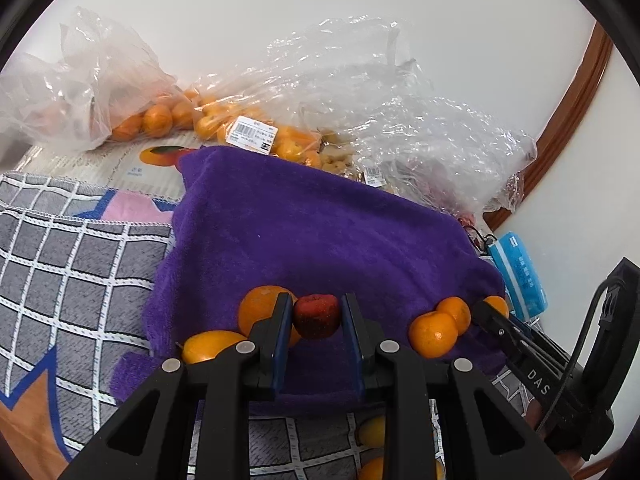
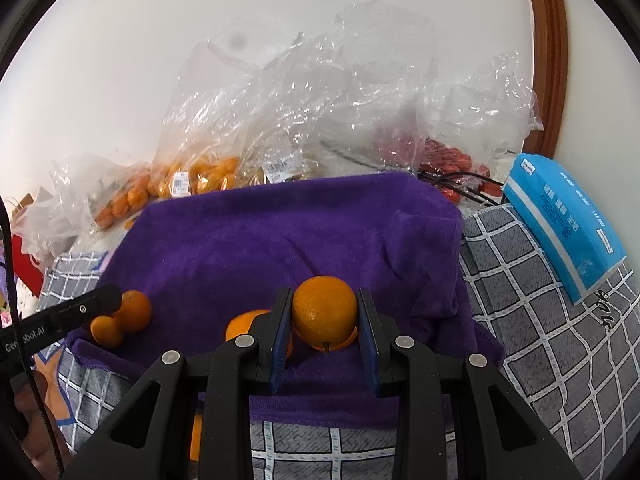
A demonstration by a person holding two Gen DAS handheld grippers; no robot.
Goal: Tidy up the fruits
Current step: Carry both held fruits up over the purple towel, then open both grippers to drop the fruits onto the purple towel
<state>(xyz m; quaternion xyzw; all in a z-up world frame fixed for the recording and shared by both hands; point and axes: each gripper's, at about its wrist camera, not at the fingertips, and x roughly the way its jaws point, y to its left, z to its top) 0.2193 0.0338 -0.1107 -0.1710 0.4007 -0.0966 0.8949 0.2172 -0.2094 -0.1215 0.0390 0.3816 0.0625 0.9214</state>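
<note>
A purple towel (image 1: 320, 220) (image 2: 300, 232) lies spread over the checkered cover. My left gripper (image 1: 316, 300) is shut on a small dark red fruit (image 1: 316, 317) just above the towel's near edge. A large orange (image 1: 258, 307) sits behind its left finger, and a yellower one (image 1: 208, 346) lies lower left. Two tangerines (image 1: 434, 334) (image 2: 134, 310) rest side by side between the grippers. My right gripper (image 2: 324, 294) is shut on a round orange (image 2: 324, 310), with another orange (image 2: 246, 324) beside its left finger. The left gripper's tip (image 2: 100, 300) shows at the right wrist view's left edge.
Clear plastic bags of tangerines (image 1: 152, 120) (image 2: 208, 176) and one with red fruit (image 2: 452, 164) pile up against the white wall behind the towel. A blue tissue pack (image 2: 560, 224) (image 1: 516, 276) lies at the right. Grey checkered cloth (image 2: 540, 320) surrounds the towel.
</note>
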